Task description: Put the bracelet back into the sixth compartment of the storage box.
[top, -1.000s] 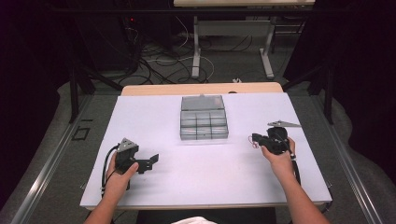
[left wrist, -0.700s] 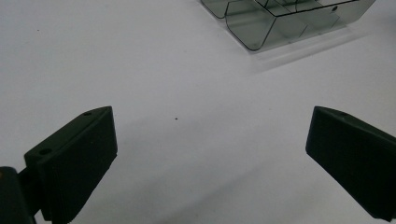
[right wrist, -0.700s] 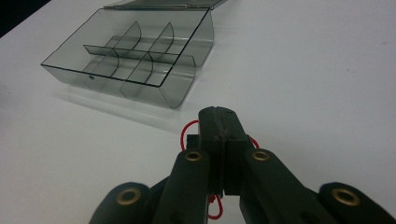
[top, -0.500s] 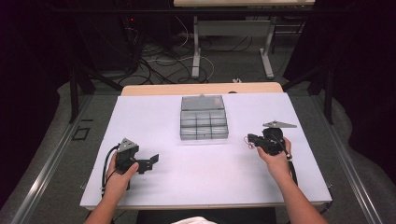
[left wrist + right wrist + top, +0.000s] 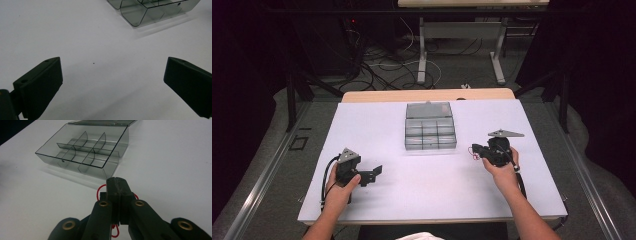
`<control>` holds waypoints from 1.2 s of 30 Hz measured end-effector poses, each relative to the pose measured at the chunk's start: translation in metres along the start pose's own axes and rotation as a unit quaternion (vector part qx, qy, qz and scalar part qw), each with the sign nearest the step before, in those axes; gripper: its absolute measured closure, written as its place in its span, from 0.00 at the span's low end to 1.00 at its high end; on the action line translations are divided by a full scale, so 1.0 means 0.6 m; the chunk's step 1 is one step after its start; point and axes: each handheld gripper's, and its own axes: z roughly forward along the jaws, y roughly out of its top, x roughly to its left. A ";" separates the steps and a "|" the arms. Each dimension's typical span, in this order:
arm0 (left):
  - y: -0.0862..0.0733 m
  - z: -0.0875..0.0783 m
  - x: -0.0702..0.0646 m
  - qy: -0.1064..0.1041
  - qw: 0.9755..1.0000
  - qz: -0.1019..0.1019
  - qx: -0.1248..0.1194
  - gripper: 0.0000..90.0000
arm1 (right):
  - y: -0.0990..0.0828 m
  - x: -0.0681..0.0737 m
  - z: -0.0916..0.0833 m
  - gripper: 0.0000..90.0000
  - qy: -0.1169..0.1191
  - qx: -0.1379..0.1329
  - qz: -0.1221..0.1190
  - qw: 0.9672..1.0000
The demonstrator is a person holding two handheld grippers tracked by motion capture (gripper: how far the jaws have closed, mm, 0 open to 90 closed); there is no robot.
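Note:
A clear smoky plastic compartment box (image 5: 430,126) lies open on the white table, its lid folded back at the far side; its dividers (image 5: 85,147) show several empty cells. My right gripper (image 5: 476,150) sits to the box's right, low over the table, pointing toward it. Its jaws are shut (image 5: 117,185) on a small black part with thin red wire loops (image 5: 100,189). My left gripper (image 5: 374,173) rests near the front left of the table. It is open (image 5: 112,85) with nothing between the jaws, and the box corner (image 5: 150,10) lies ahead of it.
The white tabletop (image 5: 377,120) spreads wide around the box. A wooden strip (image 5: 427,95) edges its far side. Beyond it, cables and desk legs (image 5: 422,60) stand on the dark floor.
My right gripper has drifted slightly left toward the box, still closed on the red-wired part. The left gripper has stayed put.

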 end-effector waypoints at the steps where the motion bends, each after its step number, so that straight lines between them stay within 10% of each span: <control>1: 0.000 0.000 0.000 0.000 1.000 0.000 0.000 0.02 | 0.000 0.002 0.001 1.00 0.002 0.001 0.001 1.000; 36: -0.001 0.003 -0.001 0.004 1.000 -0.005 -0.003 0.02 | 0.036 0.059 0.026 1.00 0.044 0.003 -0.031 0.999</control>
